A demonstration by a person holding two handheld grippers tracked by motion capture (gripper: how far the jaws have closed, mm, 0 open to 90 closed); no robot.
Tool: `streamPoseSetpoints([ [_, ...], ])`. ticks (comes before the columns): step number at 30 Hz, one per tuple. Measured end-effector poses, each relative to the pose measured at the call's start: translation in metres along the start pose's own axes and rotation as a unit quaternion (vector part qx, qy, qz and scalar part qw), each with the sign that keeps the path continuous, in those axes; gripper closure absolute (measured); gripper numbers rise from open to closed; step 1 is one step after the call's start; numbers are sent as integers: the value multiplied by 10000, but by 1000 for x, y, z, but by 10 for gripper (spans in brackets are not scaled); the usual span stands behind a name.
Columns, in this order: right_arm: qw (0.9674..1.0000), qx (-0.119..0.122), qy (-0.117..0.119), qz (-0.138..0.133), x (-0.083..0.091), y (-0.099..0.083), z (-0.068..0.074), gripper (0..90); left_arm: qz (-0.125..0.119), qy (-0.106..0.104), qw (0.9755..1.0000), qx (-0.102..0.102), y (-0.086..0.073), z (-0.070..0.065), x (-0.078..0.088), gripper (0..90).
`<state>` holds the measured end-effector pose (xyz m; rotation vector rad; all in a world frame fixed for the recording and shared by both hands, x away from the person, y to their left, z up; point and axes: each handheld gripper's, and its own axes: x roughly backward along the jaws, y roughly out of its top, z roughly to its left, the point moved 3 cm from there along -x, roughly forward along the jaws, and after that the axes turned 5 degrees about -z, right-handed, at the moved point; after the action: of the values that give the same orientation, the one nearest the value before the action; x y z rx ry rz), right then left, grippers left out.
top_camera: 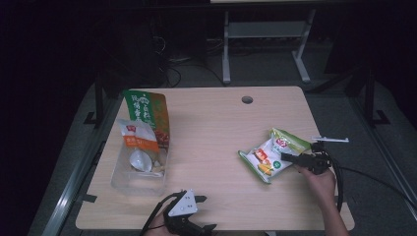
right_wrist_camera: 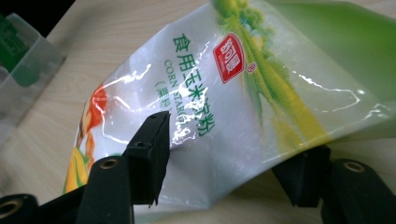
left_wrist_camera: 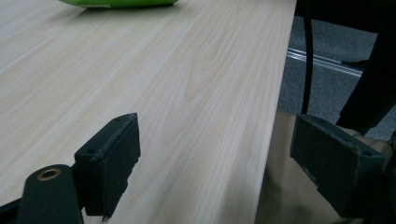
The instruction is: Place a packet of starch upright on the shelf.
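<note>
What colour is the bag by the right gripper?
Green and white corn starch bag, red logo; clearest in the right gripper view.

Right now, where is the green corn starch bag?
In the high view the corn starch bag lies right of centre on the table, its right edge between the open jaws of the right gripper, far from the clear bin.

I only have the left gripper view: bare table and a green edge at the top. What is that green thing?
Observer: A corn starch bag, lying flat on the table.
Operator: Is the right gripper near it?
Observer: Yes, the right gripper has its open jaws around the bag's edge, not pressing.
Operator: Anything else on the table?
Observer: A clear bin at the left, with two packets inside.
</note>
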<state>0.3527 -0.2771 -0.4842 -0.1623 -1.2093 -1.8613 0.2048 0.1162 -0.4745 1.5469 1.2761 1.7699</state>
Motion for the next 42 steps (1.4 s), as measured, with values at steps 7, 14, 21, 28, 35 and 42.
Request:
streamPoseSetpoints([
  [7, 9996, -169, 210, -84, -9, 1, 3, 649, 6, -15, 10000, -32, 0, -1, -1, 158],
  [14, 9996, 251, 91, 32, -8, 7, 15, 840, 17, -6, 10000, -40, 0, -1, 0, 158],
  [21, 9980, 624, 79, 53, 0, 15, 32, 876, 30, 18, 10000, -32, 0, 0, 2, 158],
  [28, 9945, 1034, 141, 86, 5, 24, 53, 886, 22, 30, 10000, -63, 0, 0, 1, 158],
  [35, 9896, 1412, 240, 120, 8, 30, 74, 890, 23, 45, 10000, -73, 0, 0, 2, 158],
  [42, 9867, 1571, 393, 129, 9, 33, 86, 892, 21, 50, 10000, -72, 0, 0, 2, 158],
])
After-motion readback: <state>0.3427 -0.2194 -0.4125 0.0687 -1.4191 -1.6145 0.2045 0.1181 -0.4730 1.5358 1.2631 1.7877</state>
